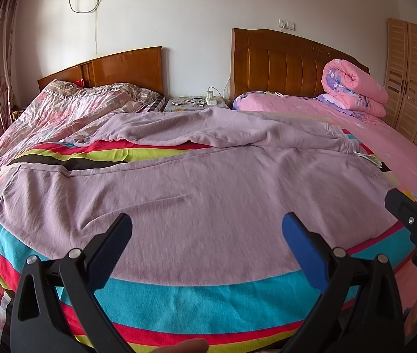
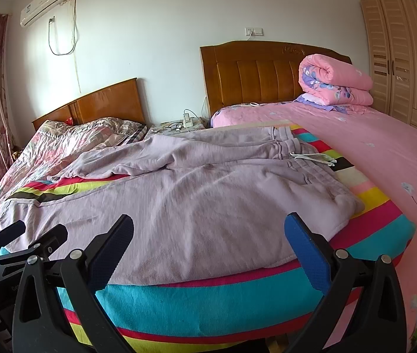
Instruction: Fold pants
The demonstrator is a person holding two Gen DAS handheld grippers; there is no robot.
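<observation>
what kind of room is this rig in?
Almost certainly a home bedroom: two wooden headboards against the wall, a rolled pink floral quilt on the pink bed, and a pale wood louvred wardrobe. The lilac pants lie on a striped blanket.

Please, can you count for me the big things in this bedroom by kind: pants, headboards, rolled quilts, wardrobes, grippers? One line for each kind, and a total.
Lilac pants: 1
Wooden headboards: 2
Rolled pink quilt: 1
Wardrobe: 1
Grippers, both open and holding nothing: 2, the left gripper and the right gripper
Total: 7
</observation>
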